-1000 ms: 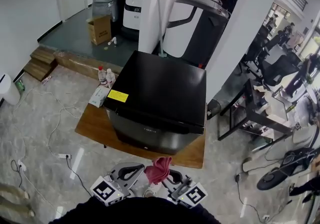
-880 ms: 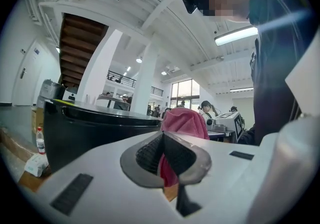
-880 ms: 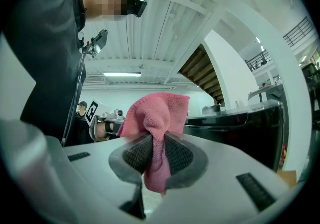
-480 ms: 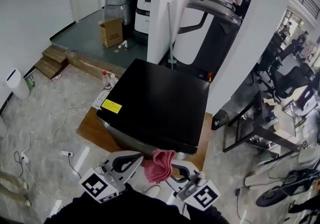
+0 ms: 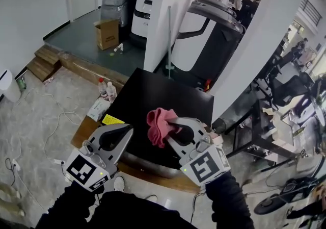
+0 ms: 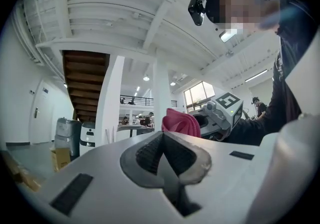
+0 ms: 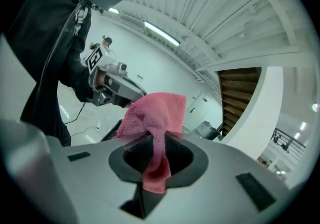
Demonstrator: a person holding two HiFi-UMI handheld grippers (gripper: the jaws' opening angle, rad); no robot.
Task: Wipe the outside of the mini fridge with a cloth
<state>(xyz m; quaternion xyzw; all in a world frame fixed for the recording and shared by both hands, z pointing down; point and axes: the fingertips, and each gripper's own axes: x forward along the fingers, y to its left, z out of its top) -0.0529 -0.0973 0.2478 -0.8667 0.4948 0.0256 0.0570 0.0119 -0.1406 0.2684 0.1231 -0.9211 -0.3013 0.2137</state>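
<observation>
Nearest, the left gripper (image 5: 122, 133) has its jaws pressed together on nothing (image 6: 162, 155) and hangs over the near left corner of the fridge. Just beside it to the right, the right gripper (image 5: 173, 130) is clamped on a crumpled pink terry cloth (image 5: 157, 125). In the right gripper view a pinched tail sits between the pads and the bunched bulk fans out past the tips (image 7: 155, 115).

Below and ahead of that cloth lies the squat black mini fridge (image 5: 153, 93) on its low wooden board (image 5: 84, 127). Its flat top runs away from the person, with a yellow label (image 5: 113, 119) on the near left edge. Whether the cloth touches the top I cannot tell; it looks raised above the near right part.

The right gripper is therefore the nearer one for wiping, which probably calls for lowering the cloth and sweeping it away along the top.
</observation>
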